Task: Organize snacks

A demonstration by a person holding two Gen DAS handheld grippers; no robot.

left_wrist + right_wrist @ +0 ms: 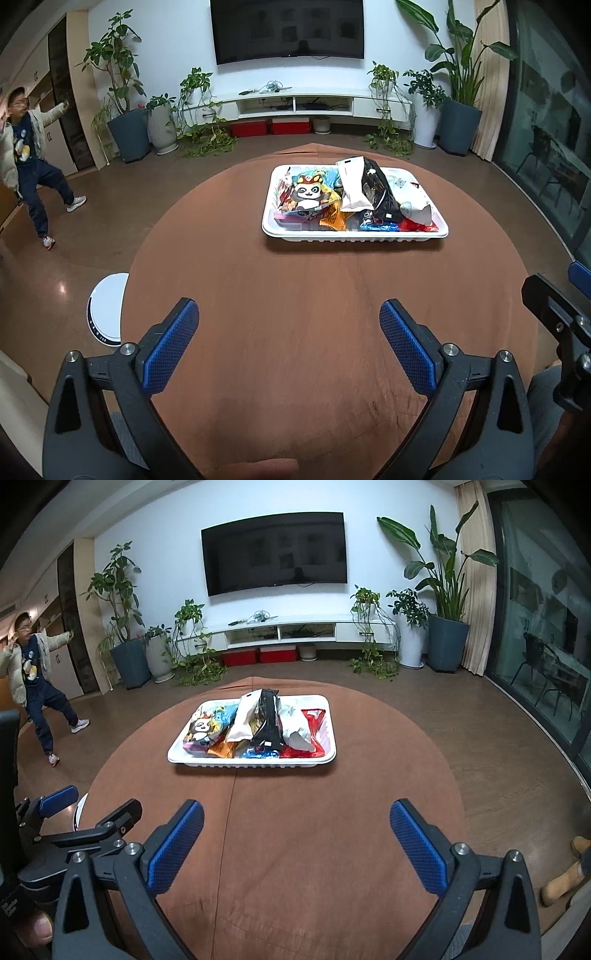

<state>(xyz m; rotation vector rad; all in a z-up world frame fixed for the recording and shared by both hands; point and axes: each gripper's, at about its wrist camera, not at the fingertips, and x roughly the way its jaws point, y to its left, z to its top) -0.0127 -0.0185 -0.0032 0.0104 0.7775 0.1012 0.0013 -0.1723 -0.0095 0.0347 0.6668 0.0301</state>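
While both my left gripper (289, 334) and right gripper (296, 834) hung wide open and empty, every snack packet (308, 194) already lay heaped in the white tray (354, 233) at twelve o'clock, leaving seemingly nothing outstanding.

Matt brown cloth (295, 314) covering the table; white ribbed plastic tray (354, 233); glossy foil snack packets (369, 192); textured blue finger pads (173, 347).

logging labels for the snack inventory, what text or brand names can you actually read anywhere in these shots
None can be read.
Panda snack bag: cartoon art only, its lettering is blurred.
Black packet: print too small.
Blue wrapper at the white tray's front: letters blurred.
White round device on the floor: rim markings too small.
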